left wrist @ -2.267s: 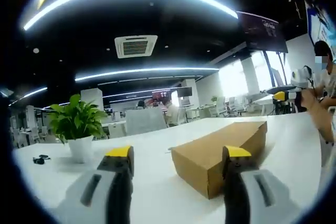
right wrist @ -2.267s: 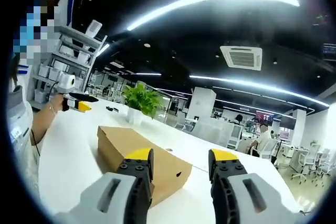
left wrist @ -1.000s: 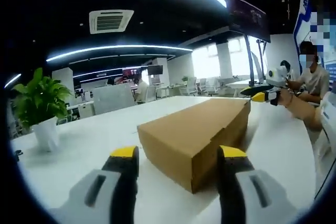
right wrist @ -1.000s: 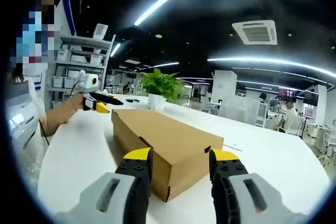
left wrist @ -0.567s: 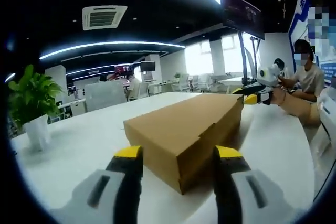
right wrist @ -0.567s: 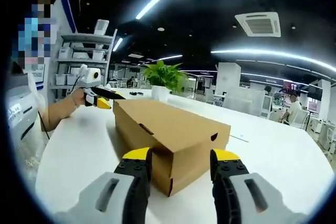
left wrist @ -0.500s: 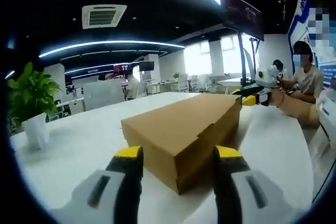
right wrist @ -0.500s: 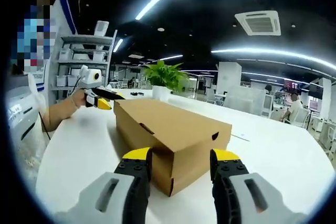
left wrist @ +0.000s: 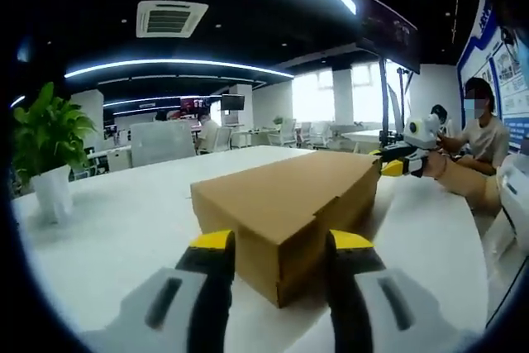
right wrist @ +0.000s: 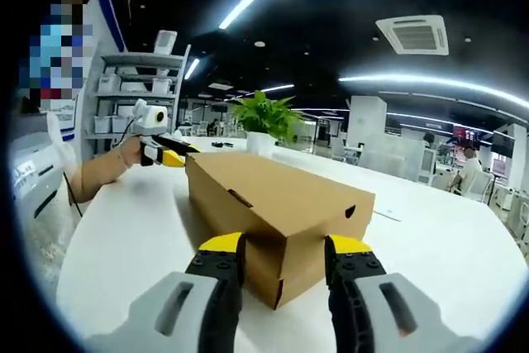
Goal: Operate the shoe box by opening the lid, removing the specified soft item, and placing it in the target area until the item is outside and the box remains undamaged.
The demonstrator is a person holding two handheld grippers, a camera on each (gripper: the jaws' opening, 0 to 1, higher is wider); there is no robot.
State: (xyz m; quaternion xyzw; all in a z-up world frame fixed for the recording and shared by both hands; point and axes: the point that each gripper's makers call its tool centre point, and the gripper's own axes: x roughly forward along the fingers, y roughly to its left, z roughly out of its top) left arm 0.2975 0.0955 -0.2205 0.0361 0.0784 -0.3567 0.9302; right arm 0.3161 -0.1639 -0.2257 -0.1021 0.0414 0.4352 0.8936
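Observation:
A shut brown cardboard shoe box (left wrist: 289,196) lies on a white table (left wrist: 124,229). My left gripper (left wrist: 281,244) is open, its yellow-tipped jaws standing on either side of the box's near corner. From the opposite end, my right gripper (right wrist: 283,247) is open too, and the other end of the box (right wrist: 264,196) sits between its jaws. The right gripper (left wrist: 405,157) also comes into the left gripper view beyond the box's far end, in a person's hand. The left gripper (right wrist: 163,155) likewise appears in the right gripper view past the box. What the box holds is hidden.
A potted green plant (left wrist: 45,155) stands on the table to the side of the box, the same plant (right wrist: 264,121) behind it in the right gripper view. A person (left wrist: 483,134) sits at the far right. Shelves (right wrist: 124,97) stand behind. An open office lies beyond.
Both cameras have come in lower and closer to the box's ends, so the box looms larger between each pair of jaws. The box has not moved.

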